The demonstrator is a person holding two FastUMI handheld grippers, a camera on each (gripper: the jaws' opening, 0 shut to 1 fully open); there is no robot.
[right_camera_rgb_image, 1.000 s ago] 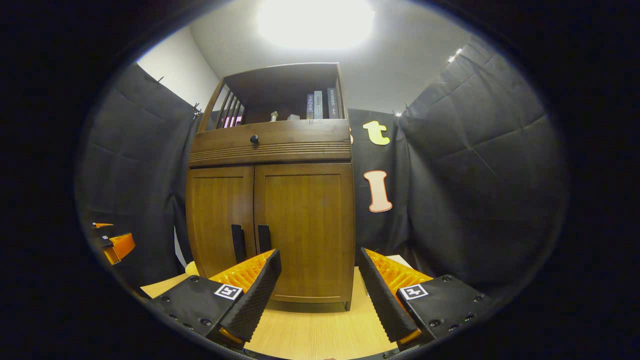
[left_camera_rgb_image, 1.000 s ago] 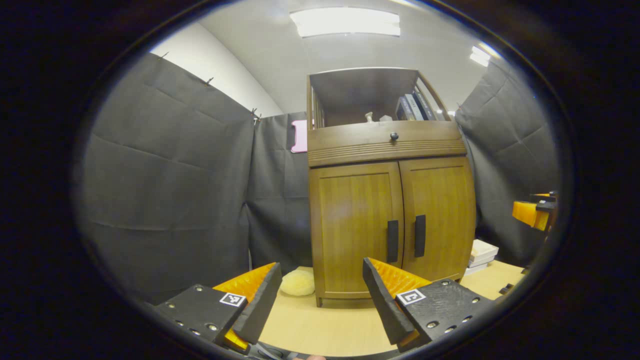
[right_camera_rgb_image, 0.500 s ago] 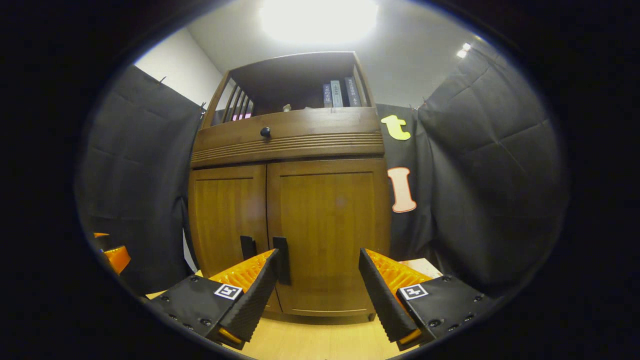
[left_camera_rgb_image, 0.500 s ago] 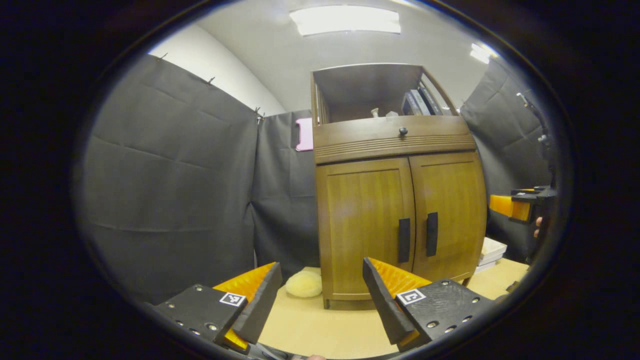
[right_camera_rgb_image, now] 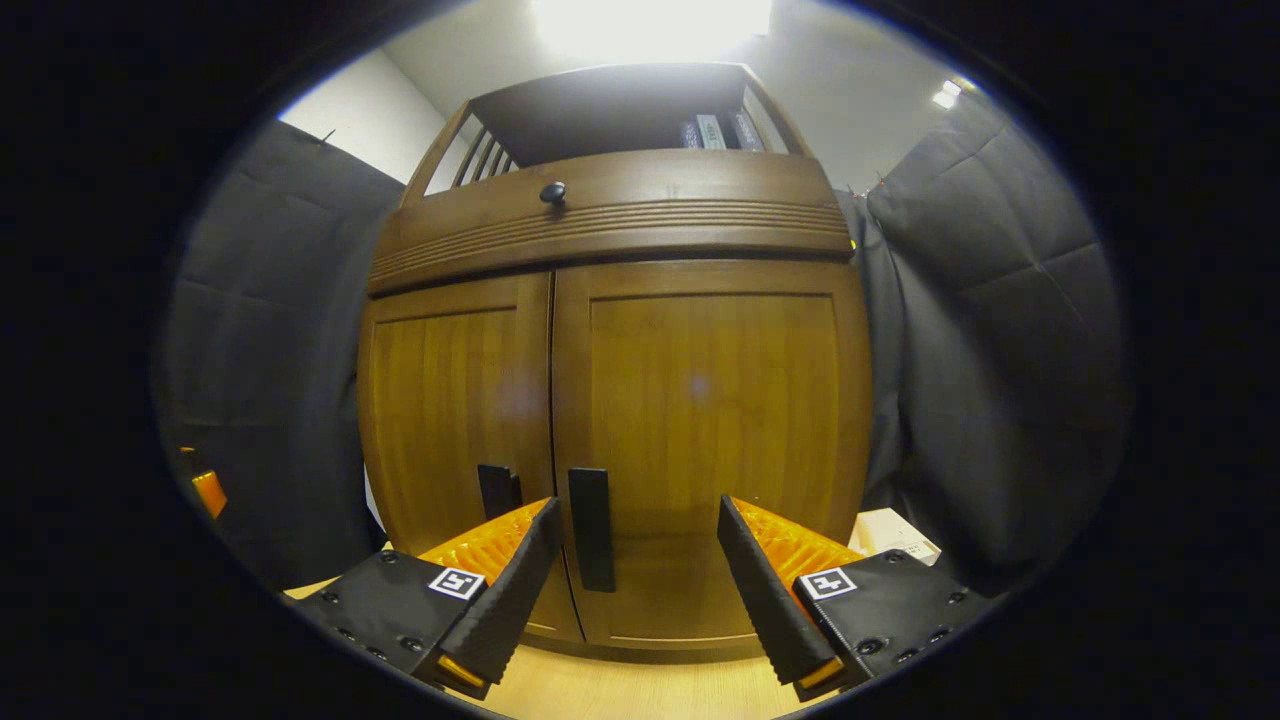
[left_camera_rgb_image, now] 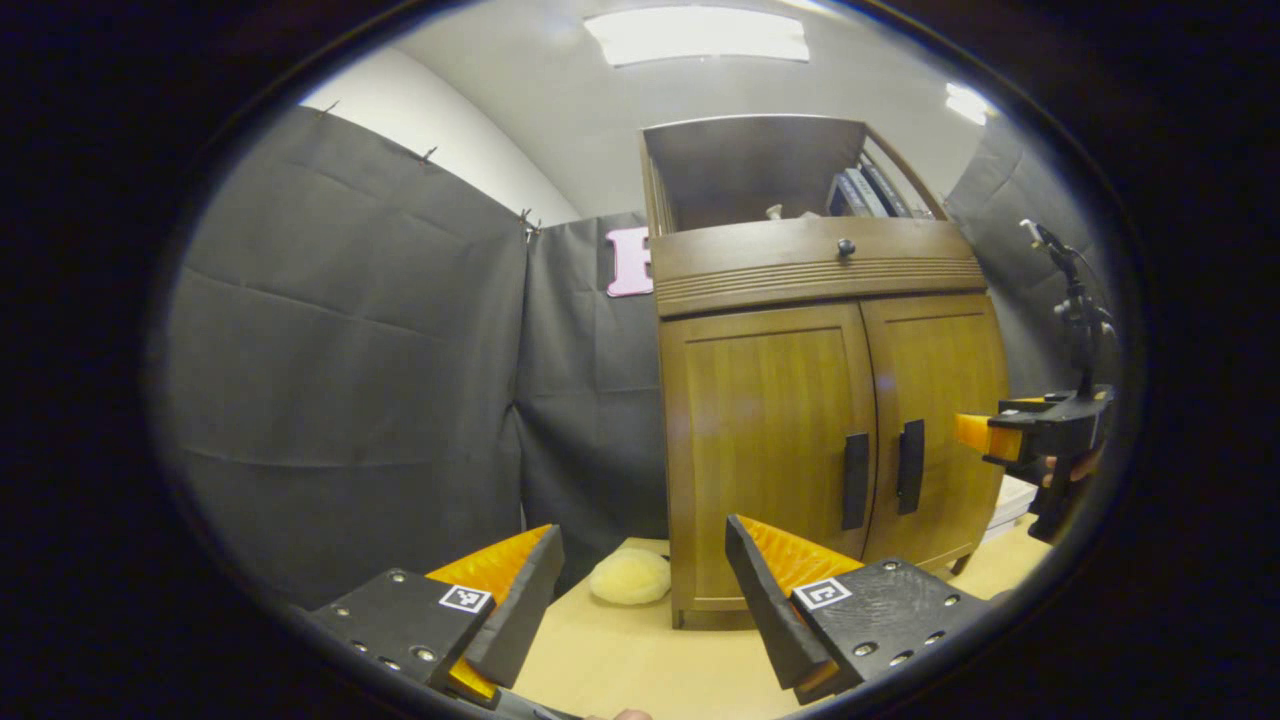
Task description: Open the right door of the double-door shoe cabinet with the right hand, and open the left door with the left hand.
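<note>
A: In the left gripper view, what is the left gripper (left_camera_rgb_image: 640, 600) doing?

B: Its fingers are standing wide apart and are holding nothing. Ahead of it and to its right, the shoe cabinet (left_camera_rgb_image: 830, 400) is standing on the light wooden floor (left_camera_rgb_image: 620, 665). Both doors are sitting closed: the left door (left_camera_rgb_image: 765, 450) with its dark handle (left_camera_rgb_image: 855, 480), and the right door (left_camera_rgb_image: 940, 420) with its own handle (left_camera_rgb_image: 910, 466). A pale fluffy ball (left_camera_rgb_image: 628, 577) is lying on the floor just beside the cabinet's left foot, between the fingers and beyond them. Far at the right edge the right gripper (left_camera_rgb_image: 1010, 435) is pointing at the right door, with a hand (left_camera_rgb_image: 1070, 470) behind it.

A: And in the right gripper view?

B: The right gripper (right_camera_rgb_image: 635, 590) is also gaping wide, gripping nothing. The cabinet is standing close in front of it. The right door's handle is showing between the two fingers, near the left one, and I cannot tell if they are touching. The left door's handle is sitting just above the left finger (right_camera_rgb_image: 500, 590). A round knob (right_camera_rgb_image: 552, 193) is sitting higher, on the drawer front.
</note>
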